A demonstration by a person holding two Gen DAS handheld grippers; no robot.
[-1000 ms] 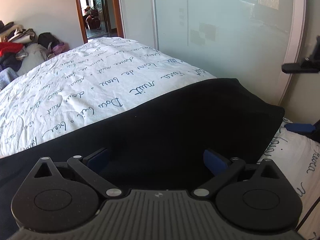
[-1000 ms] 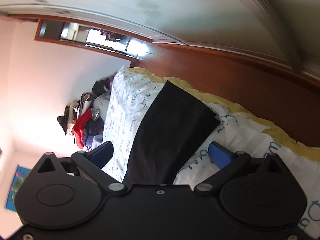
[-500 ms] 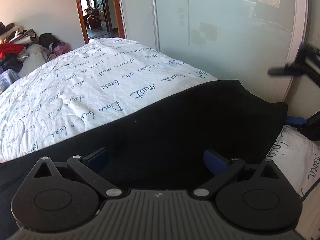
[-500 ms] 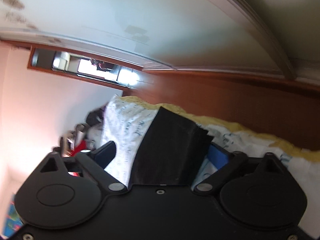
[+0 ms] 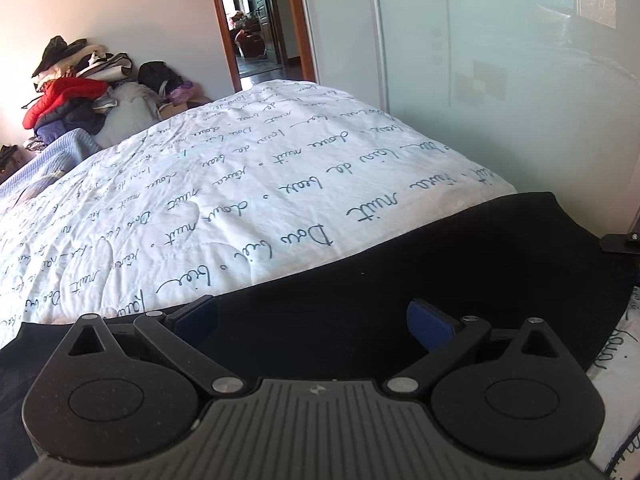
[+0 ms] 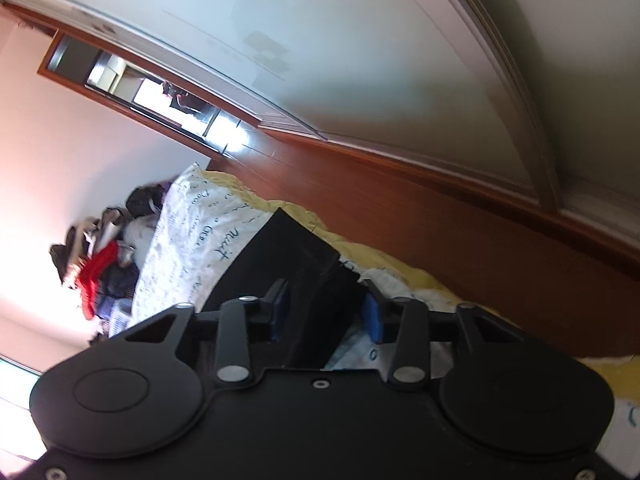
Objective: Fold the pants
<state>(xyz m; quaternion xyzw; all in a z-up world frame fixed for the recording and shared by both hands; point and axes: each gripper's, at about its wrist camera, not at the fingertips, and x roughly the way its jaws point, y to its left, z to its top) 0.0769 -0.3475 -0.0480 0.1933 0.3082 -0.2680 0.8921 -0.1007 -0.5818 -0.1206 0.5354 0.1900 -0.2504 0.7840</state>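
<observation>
Black pants (image 5: 420, 264) lie flat across the near part of a bed with a white script-printed cover (image 5: 240, 184). My left gripper (image 5: 312, 320) is open, low over the black cloth, with nothing between its blue pads. In the right wrist view the camera is rolled sideways. The pants' end (image 6: 296, 252) lies near the bed edge. My right gripper (image 6: 326, 312) has its jaws partly closed around the pants' corner edge, with a gap still showing between the pads. Part of the right gripper (image 5: 620, 242) shows at the right edge of the left wrist view.
A frosted sliding wardrobe door (image 5: 500, 60) stands close along the bed's right side. A heap of clothes and bags (image 5: 80, 88) sits at the far left wall. An open doorway (image 5: 256, 28) is beyond the bed. Yellow sheet (image 6: 376, 252) and wooden floor (image 6: 440, 216) border the bed.
My right gripper has moved down to the pants' corner and its jaws have narrowed around the edge. My left gripper has shifted a little and stays open.
</observation>
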